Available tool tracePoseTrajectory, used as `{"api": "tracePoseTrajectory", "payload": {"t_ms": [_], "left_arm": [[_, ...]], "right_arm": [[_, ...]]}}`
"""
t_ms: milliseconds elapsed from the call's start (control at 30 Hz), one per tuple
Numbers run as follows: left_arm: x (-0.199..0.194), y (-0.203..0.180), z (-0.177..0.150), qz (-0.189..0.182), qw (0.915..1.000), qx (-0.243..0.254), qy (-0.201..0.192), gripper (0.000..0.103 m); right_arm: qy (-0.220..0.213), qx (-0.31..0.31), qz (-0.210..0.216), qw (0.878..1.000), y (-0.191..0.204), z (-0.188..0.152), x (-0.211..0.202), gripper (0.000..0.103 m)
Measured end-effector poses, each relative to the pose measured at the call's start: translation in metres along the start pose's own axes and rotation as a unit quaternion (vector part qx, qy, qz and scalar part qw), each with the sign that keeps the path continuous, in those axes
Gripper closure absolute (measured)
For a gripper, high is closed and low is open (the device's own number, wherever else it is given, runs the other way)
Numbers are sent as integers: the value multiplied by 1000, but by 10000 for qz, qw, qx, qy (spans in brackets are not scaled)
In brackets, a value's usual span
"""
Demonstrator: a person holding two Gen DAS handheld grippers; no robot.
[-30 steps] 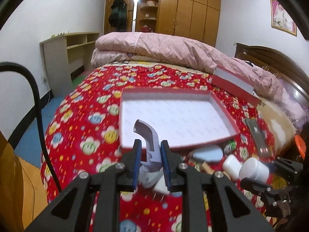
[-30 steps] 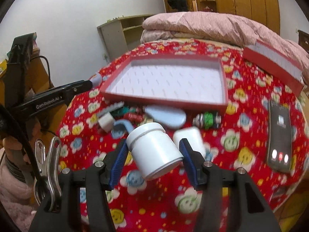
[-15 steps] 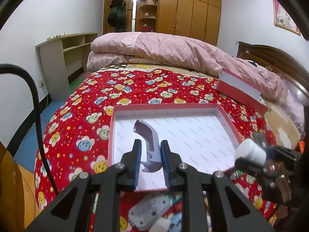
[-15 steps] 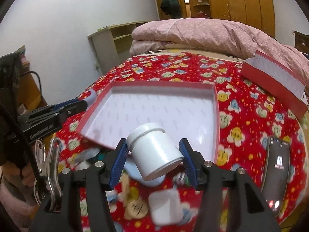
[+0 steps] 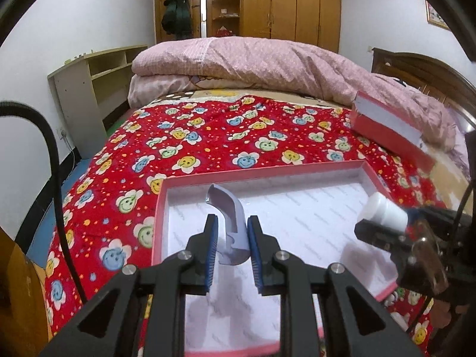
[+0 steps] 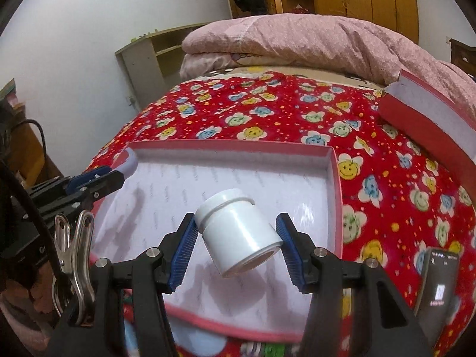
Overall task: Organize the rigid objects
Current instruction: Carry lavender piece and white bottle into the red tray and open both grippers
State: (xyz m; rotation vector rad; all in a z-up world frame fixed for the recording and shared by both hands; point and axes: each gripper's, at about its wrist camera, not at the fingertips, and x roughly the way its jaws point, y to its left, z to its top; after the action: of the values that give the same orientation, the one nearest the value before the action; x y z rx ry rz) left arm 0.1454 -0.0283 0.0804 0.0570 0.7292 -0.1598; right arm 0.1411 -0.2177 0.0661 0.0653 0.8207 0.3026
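Clamped jaws of the left gripper [image 5: 230, 232] hold a curved grey plastic piece [image 5: 230, 223] and the right gripper [image 6: 238, 238] pinches a tilted white jar [image 6: 238, 232], both over the red-rimmed tray [image 6: 334, 196], whose 6 o'clock edge blurs behind the fingers, phone [image 6: 437, 279] cropped at 4 o'clock.

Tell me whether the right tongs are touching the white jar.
Touching. The right wrist view shows the white jar tilted and clamped in the right tongs, both blue pads pressed against its sides, above the pink tray.
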Motion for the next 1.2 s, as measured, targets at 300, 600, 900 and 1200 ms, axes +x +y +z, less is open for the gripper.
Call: {"api": "tracePoseTrajectory", "payload": {"t_ms": [300,600,900,1200], "left_arm": [[35,1,4,-74,9996,-37,282,82],[56,5,3,-130,9986,-148,497,82],[58,3,2,-95,9983,-122,555,64],[42,8,5,-53,9986,-246,461,52]], "right_arm": [[98,10,-145,9998,-6,14,26,48],[217,48,-248,9994,-13,15,44,47],[211,195,-238,9993,-17,16,47,47],[-35,108,-450,9989,-16,20,28,35]]}}
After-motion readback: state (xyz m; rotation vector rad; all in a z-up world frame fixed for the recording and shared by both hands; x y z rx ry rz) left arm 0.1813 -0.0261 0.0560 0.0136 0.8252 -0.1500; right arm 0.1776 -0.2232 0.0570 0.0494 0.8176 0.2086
